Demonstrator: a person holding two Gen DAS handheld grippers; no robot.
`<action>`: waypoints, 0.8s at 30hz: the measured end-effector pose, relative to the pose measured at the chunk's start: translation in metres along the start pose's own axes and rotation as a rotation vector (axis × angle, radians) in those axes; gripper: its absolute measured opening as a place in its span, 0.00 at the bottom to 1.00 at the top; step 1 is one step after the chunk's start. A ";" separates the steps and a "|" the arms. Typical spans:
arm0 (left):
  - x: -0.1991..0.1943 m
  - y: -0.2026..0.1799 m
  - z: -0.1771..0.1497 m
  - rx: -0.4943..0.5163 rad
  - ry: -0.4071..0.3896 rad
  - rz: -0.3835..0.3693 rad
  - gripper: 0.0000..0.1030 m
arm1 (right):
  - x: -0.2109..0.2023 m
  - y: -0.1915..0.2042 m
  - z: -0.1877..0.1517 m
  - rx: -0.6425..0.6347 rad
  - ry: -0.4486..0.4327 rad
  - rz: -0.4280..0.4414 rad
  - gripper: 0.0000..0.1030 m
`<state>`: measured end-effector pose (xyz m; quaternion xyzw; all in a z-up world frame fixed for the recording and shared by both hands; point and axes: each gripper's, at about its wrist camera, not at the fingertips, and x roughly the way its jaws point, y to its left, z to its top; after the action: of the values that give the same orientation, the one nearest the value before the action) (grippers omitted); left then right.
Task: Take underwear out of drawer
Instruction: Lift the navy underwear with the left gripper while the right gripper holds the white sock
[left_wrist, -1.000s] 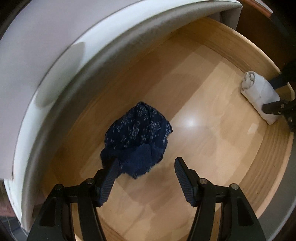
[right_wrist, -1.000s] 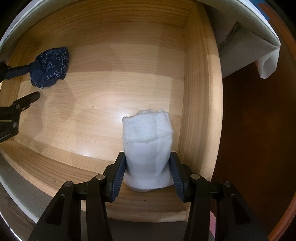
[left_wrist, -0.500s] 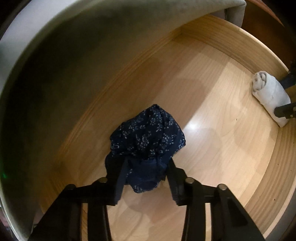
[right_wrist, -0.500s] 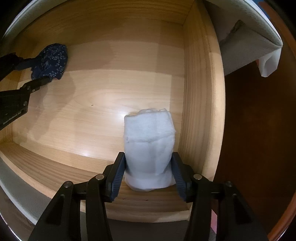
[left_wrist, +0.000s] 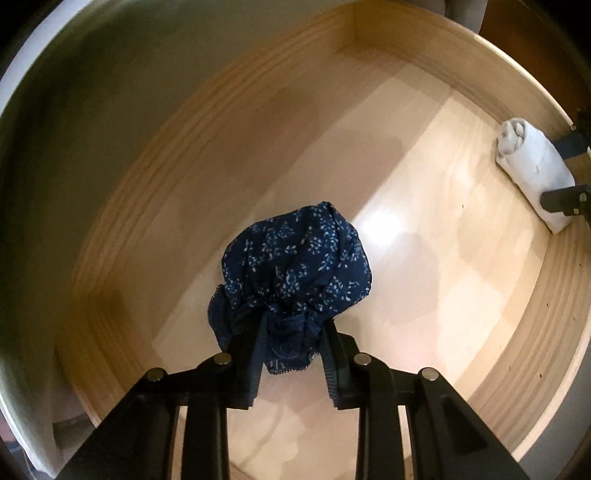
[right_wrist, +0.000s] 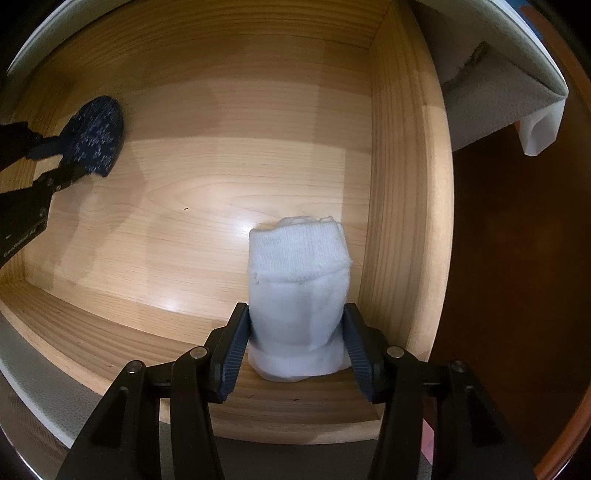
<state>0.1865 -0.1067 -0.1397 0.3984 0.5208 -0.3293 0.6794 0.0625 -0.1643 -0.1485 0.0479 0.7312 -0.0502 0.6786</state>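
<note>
warm dim light, fisheye-warped edges

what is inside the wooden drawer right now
Two things: a bunched navy floral underwear pinched in the left claw, and a rolled white sock bundle gripped by the right claw near the light wooden drawer side wall. Anything beneath them is hidden.
</note>
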 end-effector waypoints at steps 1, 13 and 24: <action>0.001 0.000 0.000 -0.002 0.020 0.001 0.27 | 0.000 0.001 0.000 -0.001 -0.001 0.000 0.47; 0.012 0.001 -0.007 -0.134 0.241 -0.017 0.27 | -0.001 0.000 -0.004 -0.012 -0.010 0.002 0.47; 0.017 0.018 -0.025 -0.416 0.375 -0.137 0.27 | -0.001 0.007 -0.003 -0.028 -0.012 -0.005 0.48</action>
<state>0.1949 -0.0764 -0.1560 0.2686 0.7193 -0.1811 0.6145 0.0603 -0.1566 -0.1476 0.0364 0.7280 -0.0420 0.6834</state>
